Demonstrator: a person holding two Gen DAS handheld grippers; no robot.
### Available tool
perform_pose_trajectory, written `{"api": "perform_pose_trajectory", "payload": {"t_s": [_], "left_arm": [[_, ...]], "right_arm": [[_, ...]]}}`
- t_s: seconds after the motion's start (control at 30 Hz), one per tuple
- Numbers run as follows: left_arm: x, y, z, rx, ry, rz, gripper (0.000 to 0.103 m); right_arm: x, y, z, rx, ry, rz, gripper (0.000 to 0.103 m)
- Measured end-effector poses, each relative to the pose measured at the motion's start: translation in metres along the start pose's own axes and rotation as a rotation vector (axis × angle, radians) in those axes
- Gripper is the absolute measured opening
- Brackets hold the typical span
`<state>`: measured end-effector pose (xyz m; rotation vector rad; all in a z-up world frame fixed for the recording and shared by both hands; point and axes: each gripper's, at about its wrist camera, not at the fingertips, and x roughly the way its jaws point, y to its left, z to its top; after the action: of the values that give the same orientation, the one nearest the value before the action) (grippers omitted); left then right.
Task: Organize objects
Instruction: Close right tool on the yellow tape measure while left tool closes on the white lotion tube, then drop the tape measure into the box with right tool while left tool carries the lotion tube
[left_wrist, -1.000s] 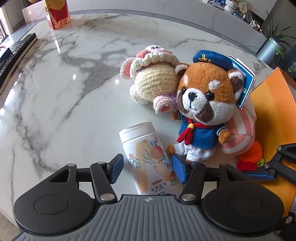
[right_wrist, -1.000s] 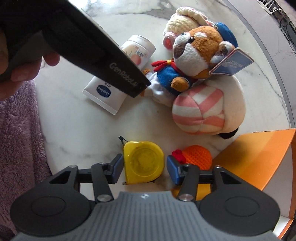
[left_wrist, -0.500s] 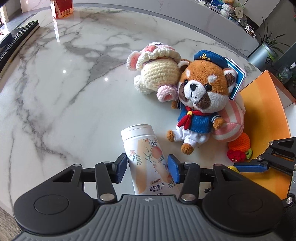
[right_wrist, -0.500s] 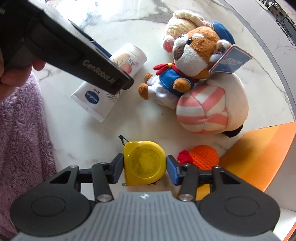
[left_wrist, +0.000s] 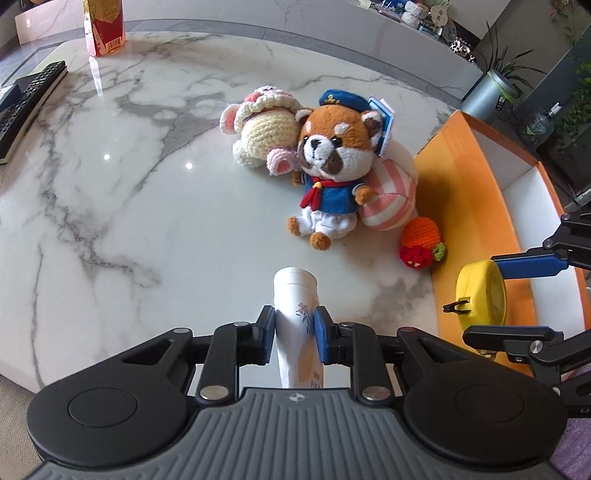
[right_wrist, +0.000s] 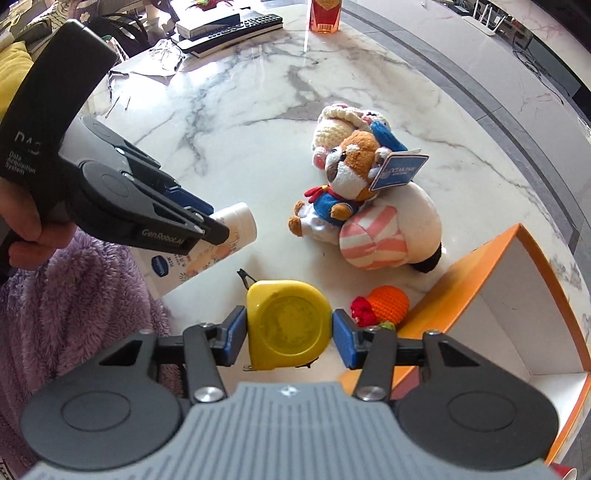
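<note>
My left gripper (left_wrist: 294, 338) is shut on a white floral lotion tube (left_wrist: 297, 295) and holds it above the marble table; the tube also shows in the right wrist view (right_wrist: 236, 229). My right gripper (right_wrist: 290, 334) is shut on a yellow tape measure (right_wrist: 290, 325), which also shows in the left wrist view (left_wrist: 480, 295), raised near the orange box (right_wrist: 491, 295). A red panda plush (left_wrist: 332, 173), a crocheted bunny (left_wrist: 262, 133), a striped pink plush (left_wrist: 388, 199) and a crocheted orange fruit (left_wrist: 421, 240) lie on the table.
The orange box (left_wrist: 476, 206) with white inside stands at the table's right edge. A red carton (left_wrist: 103, 26) stands at the far side and remote controls (left_wrist: 26, 107) lie at the left. A purple fleece sleeve (right_wrist: 74, 302) is at the lower left.
My left gripper has closed on the lotion tube and lifted it off the table, pulling back. My right gripper has lifted the tape measure higher, so more of the table and box shows.
</note>
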<state>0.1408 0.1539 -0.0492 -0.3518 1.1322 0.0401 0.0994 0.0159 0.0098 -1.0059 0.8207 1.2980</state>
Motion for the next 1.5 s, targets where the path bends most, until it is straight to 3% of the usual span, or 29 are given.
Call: {"api": "perform_pose_trajectory", "payload": {"t_s": [0.17, 0.37, 0.5, 0.67, 0.8, 1.0, 1.23, 1.5], "left_arm": [[-0.038, -0.029, -0.003, 0.075, -0.081, -0.04, 0.026], [-0.073, -0.082, 0.001, 0.17, -0.152, -0.172, 0.026], [-0.078, -0.124, 0.005, 0.24, -0.156, -0.265, 0.026], [-0.057, -0.173, 0.014, 0.294, -0.121, -0.34, 0.026], [-0.024, -0.199, 0.022, 0.313, -0.061, -0.368, 0.026], [0.018, -0.219, 0.032, 0.329, 0.034, -0.374, 0.026], [0.05, -0.219, 0.036, 0.327, 0.102, -0.366, 0.026], [0.074, -0.216, 0.033, 0.317, 0.172, -0.375, 0.026]], "right_arm": [[-0.04, -0.01, -0.021, 0.075, -0.063, -0.017, 0.052], [-0.081, -0.046, -0.06, 0.194, -0.079, -0.076, 0.052], [-0.087, -0.071, -0.093, 0.211, -0.005, -0.141, 0.052], [-0.068, -0.095, -0.13, 0.25, 0.131, -0.179, 0.052], [-0.048, -0.099, -0.149, 0.171, 0.199, -0.16, 0.052], [-0.017, -0.111, -0.155, -0.081, 0.298, -0.117, 0.052], [0.013, -0.118, -0.155, -0.303, 0.373, 0.022, 0.052], [0.035, -0.122, -0.151, -0.388, 0.467, 0.142, 0.053]]}}
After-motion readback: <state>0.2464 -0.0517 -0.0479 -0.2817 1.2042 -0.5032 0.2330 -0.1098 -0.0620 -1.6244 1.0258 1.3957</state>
